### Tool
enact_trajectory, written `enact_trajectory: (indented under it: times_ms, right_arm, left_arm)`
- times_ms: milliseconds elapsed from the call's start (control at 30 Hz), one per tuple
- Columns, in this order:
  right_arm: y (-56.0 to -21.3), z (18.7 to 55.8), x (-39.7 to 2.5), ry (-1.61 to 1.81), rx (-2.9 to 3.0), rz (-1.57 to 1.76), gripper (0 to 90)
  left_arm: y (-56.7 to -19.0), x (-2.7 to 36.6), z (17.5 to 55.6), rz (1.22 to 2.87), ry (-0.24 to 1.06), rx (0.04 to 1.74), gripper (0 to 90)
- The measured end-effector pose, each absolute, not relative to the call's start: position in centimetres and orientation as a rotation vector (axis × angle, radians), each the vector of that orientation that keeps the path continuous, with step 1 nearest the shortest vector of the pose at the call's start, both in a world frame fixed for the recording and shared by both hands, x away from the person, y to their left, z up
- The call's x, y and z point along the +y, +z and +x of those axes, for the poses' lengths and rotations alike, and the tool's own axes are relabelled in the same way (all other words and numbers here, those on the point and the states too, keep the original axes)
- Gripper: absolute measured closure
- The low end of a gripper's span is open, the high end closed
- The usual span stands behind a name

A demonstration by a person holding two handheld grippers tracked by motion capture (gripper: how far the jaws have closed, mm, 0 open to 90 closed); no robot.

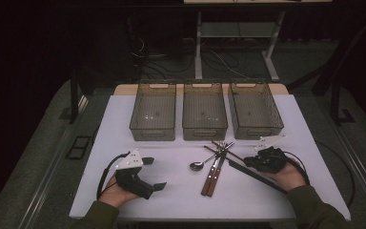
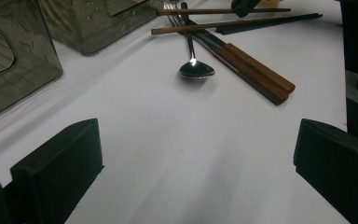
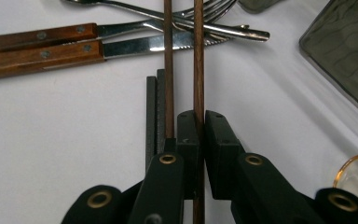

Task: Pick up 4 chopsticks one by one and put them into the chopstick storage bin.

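The right gripper [image 3: 199, 140] is clenched on one brown chopstick [image 3: 198, 56] near its end, prob. to draw it out of the cutlery pile. The thin wood stick runs over the fork [image 3: 205, 21] and knives [image 3: 37, 46] on the table [image 1: 171, 191] — its twin alongside. The left gripper [image 1: 145, 176] rests released near three bins [image 1: 205, 112].

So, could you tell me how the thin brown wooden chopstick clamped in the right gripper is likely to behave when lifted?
The thin brown wooden chopstick is slim, so probably light and stiff. The right gripper holds it at one spot, so it may pivot. Its far end lies across the metal forks and might nudge them.
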State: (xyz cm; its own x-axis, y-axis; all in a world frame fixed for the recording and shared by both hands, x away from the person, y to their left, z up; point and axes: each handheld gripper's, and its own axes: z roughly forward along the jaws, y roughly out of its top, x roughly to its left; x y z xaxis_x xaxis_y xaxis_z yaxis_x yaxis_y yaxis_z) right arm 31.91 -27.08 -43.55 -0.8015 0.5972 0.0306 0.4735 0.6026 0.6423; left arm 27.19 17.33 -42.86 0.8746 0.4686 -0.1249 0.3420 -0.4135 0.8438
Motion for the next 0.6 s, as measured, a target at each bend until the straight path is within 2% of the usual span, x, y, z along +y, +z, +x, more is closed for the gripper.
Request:
enact_trajectory:
  times_ms: [600]
  right_arm:
    - [-41.6,31.3,-27.2,1.089,2.578,0.916,84.2]
  left_arm:
    - [-43.1,16.9,27.1,2.028,0.148,0.590,0.0]
